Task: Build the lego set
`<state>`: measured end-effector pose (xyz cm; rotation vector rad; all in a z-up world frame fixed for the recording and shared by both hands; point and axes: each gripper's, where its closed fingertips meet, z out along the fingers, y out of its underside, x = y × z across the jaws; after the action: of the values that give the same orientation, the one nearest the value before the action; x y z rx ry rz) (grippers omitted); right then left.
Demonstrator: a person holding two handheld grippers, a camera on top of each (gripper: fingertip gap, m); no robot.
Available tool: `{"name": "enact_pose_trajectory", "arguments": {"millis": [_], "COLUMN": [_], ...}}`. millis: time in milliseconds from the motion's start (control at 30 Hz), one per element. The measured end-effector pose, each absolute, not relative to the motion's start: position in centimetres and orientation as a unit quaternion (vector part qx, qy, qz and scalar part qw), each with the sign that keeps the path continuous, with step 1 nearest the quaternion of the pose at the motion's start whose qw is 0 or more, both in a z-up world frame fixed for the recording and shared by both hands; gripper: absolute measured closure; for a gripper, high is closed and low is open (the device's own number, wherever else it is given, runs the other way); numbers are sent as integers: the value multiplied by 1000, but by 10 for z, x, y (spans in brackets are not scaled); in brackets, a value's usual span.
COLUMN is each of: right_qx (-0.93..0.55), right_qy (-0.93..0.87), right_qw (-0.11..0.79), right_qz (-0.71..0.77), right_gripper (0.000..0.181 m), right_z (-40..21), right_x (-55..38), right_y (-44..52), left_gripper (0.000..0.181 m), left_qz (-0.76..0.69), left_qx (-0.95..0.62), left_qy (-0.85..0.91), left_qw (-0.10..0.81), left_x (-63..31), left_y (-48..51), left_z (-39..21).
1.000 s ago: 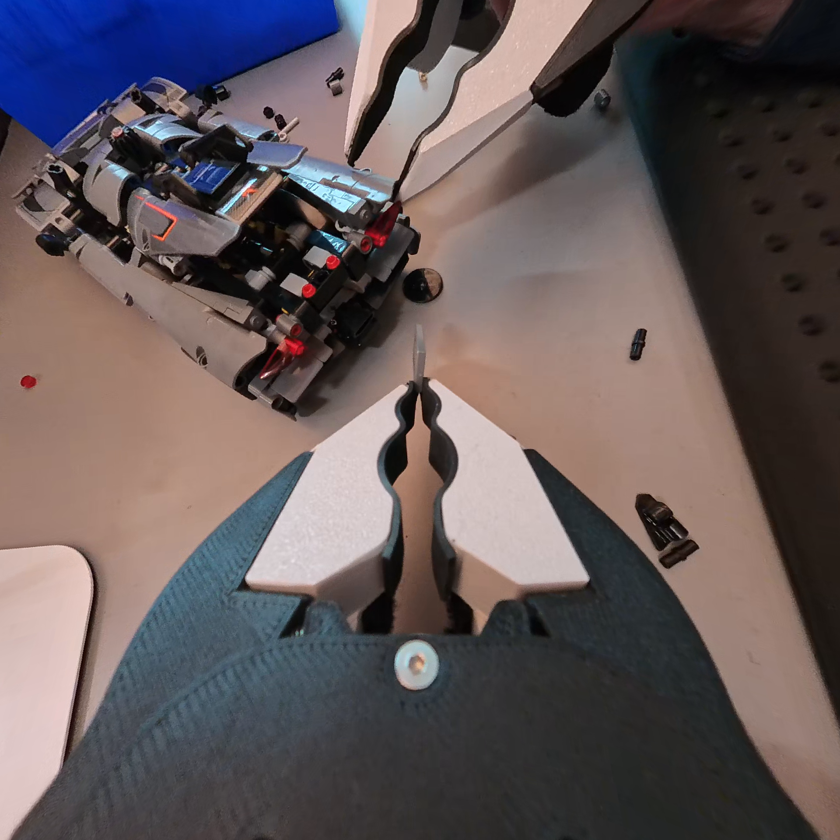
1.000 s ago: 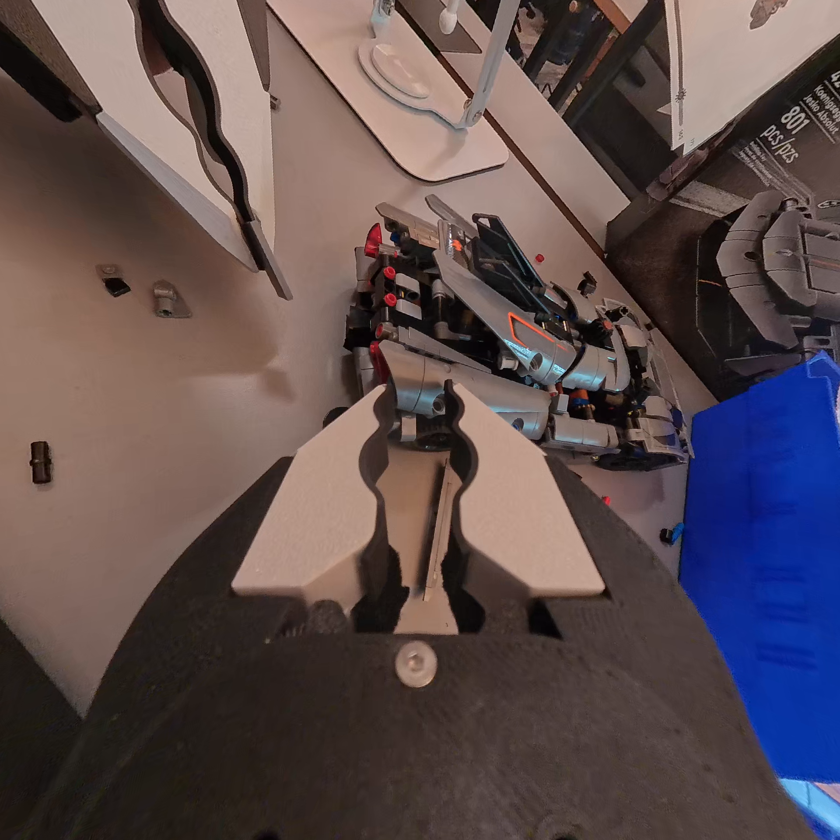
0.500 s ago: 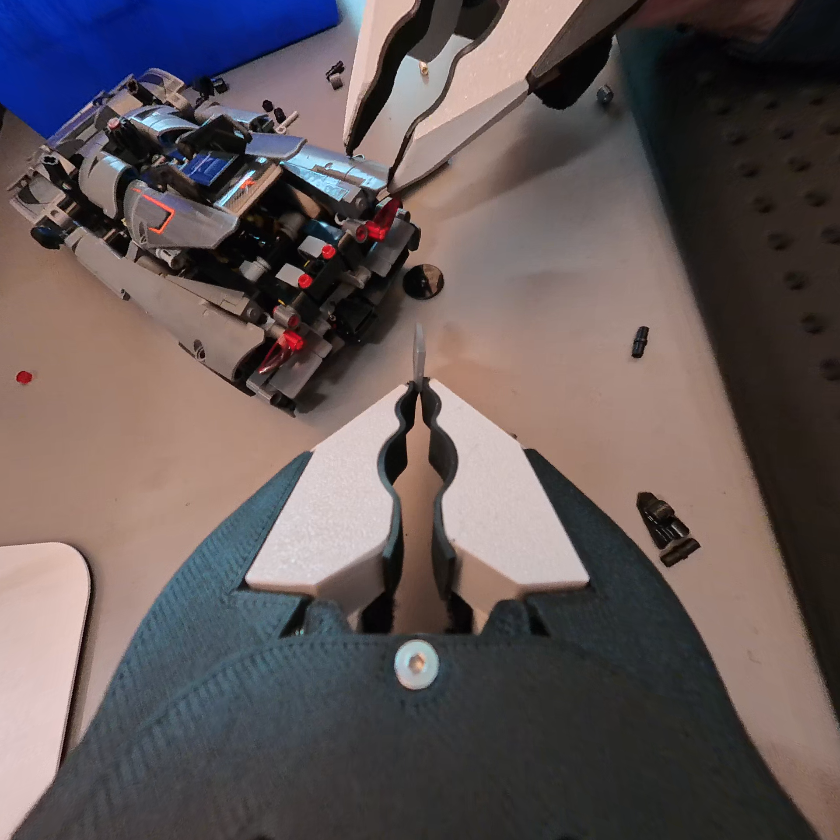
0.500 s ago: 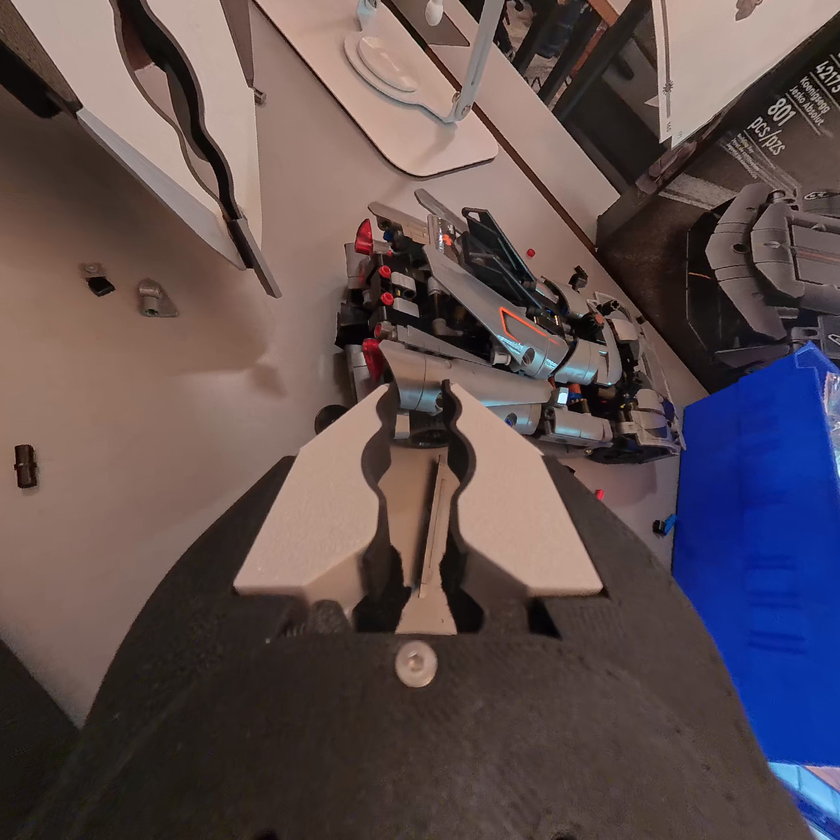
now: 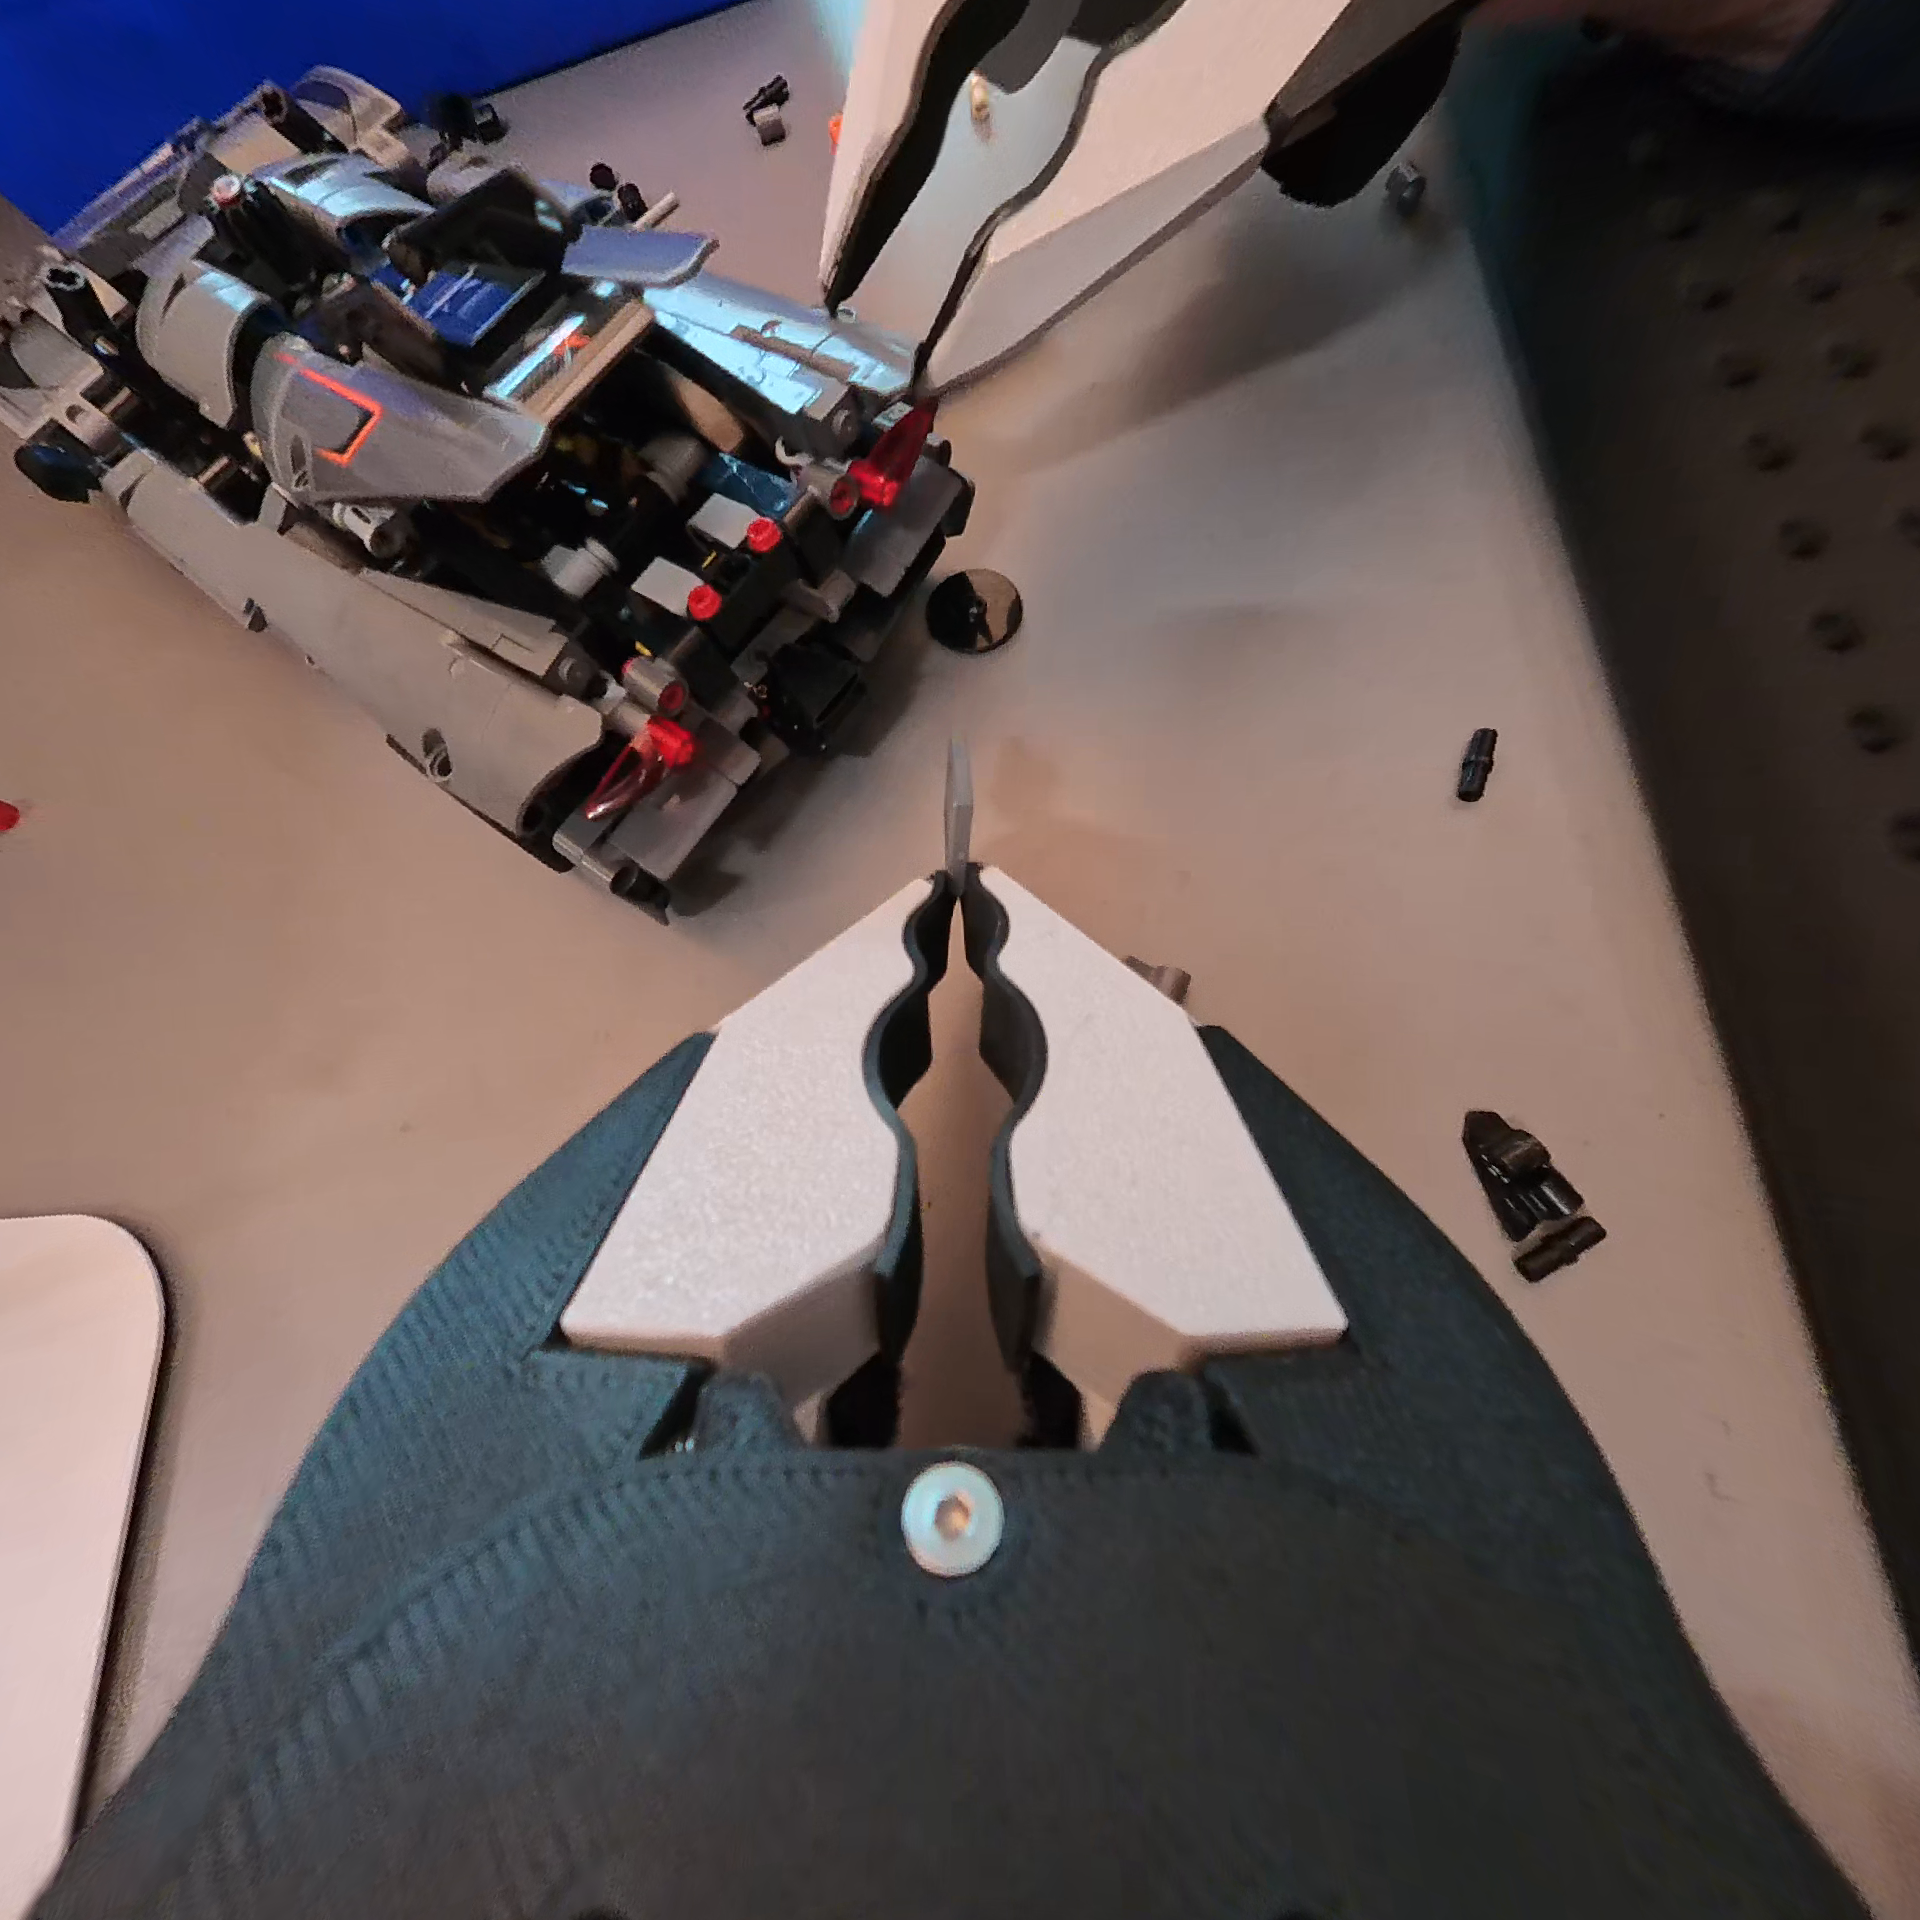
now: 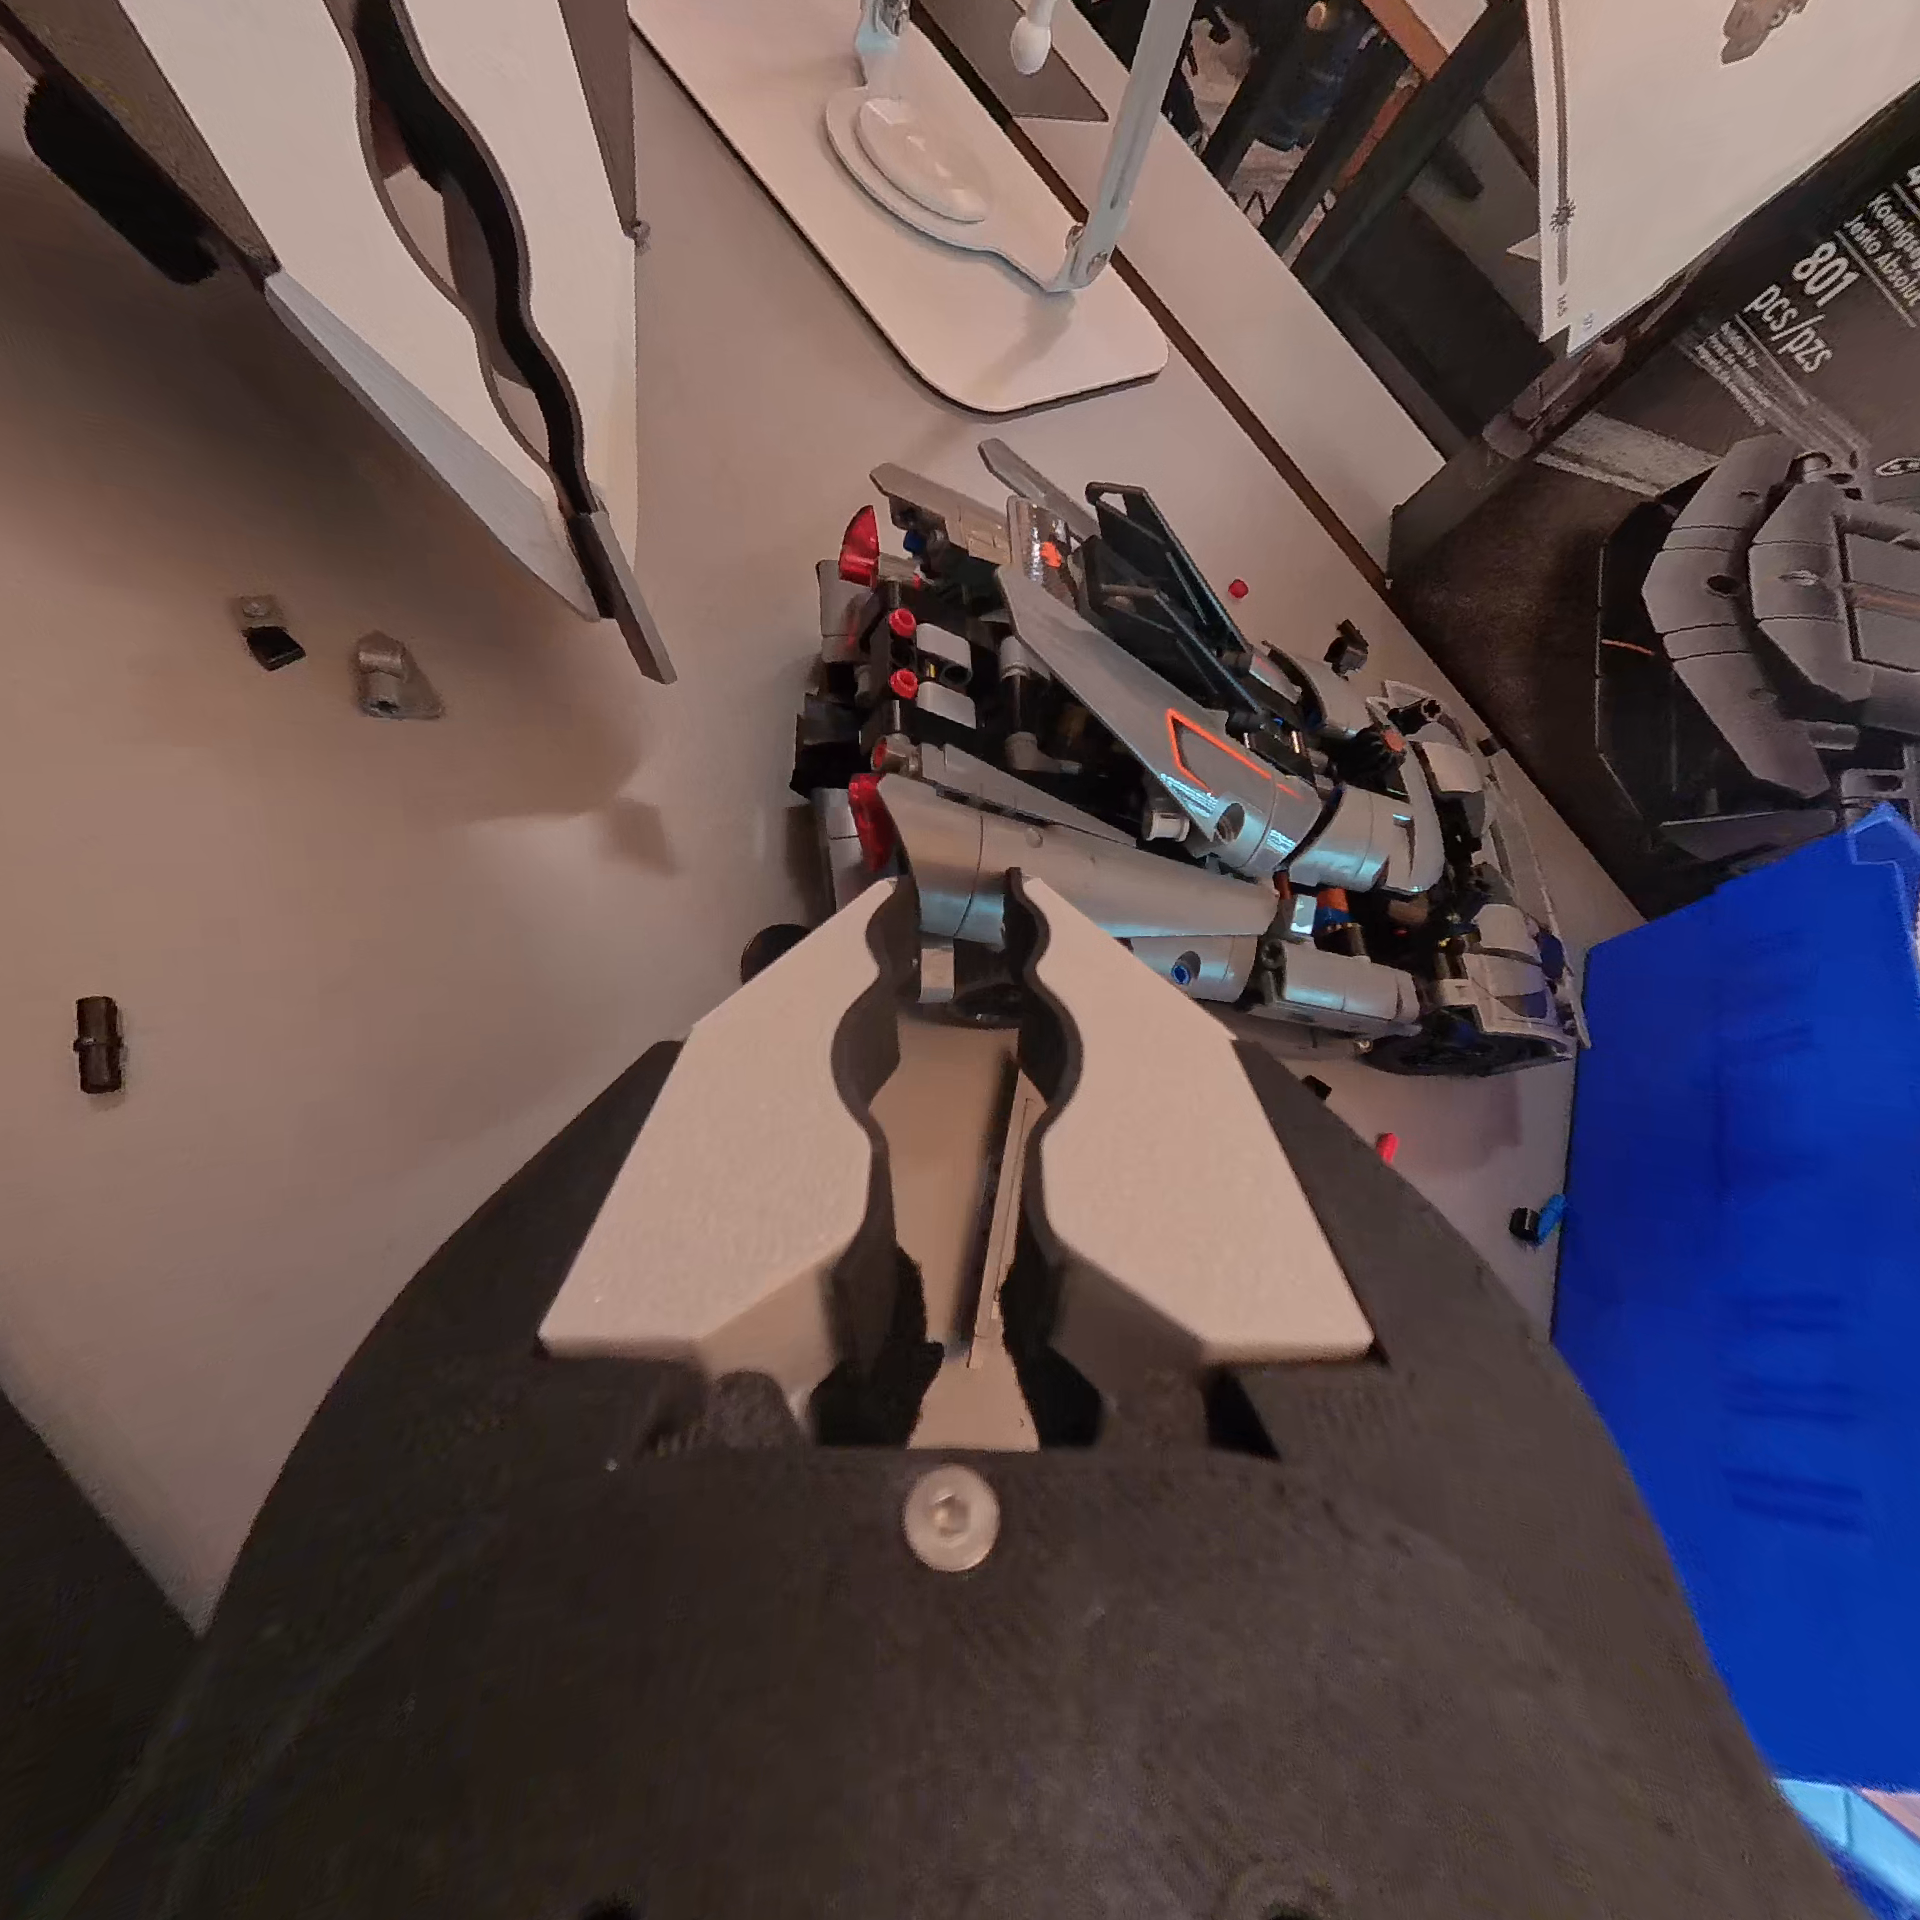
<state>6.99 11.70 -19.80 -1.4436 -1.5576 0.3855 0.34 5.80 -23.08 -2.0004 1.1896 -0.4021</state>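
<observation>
Our car model (image 5: 499, 468) lies on the surface (image 5: 1195, 582) and looks largely built: grey body panels, red rear lights and dark inner frame are in place. Still, loose bits lie scattered around it, such as a black disc (image 5: 975, 613) just beside the rear, a black pin (image 5: 1475, 764) and a grey bracket (image 6: 390, 681), so we judge some steps remain. Our left gripper (image 5: 956, 883) has its jaws clenched on a thin grey strip (image 5: 957, 805), held near the car's rear but apart from it. Our right gripper (image 6: 961, 899) keeps its jaws parted at the car's grey side panel, seemingly steadying it; whether they touch it we cannot tell.
</observation>
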Motion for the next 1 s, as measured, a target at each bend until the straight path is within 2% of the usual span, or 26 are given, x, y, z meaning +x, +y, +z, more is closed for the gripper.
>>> {"name": "enact_pose_trajectory", "arguments": {"millis": [467, 600, 833, 1000], "right_qx": [-595, -597, -597, -603], "right_qy": [-629, -625, -620, -618], "right_qw": [468, 467, 470, 465], "right_qz": [178, 185, 198, 195], "right_gripper": [163, 163, 162, 159], "right_z": [-199, -199, -197, -200], "right_x": [71, 71, 70, 71], "right_y": [119, 119, 119, 121], "left_gripper": [180, 169, 149, 150], "left_qz": [-323, -356, -295, -183], "left_qx": [-854, -857, -868, -848], "left_qy": [305, 268, 281, 299], "left_qw": [270, 259, 283, 398], "left_x": [-12, -12, -24, -35], "left_y": [57, 57, 62, 89], "left_z": [-257, -253, -249, -220]}}
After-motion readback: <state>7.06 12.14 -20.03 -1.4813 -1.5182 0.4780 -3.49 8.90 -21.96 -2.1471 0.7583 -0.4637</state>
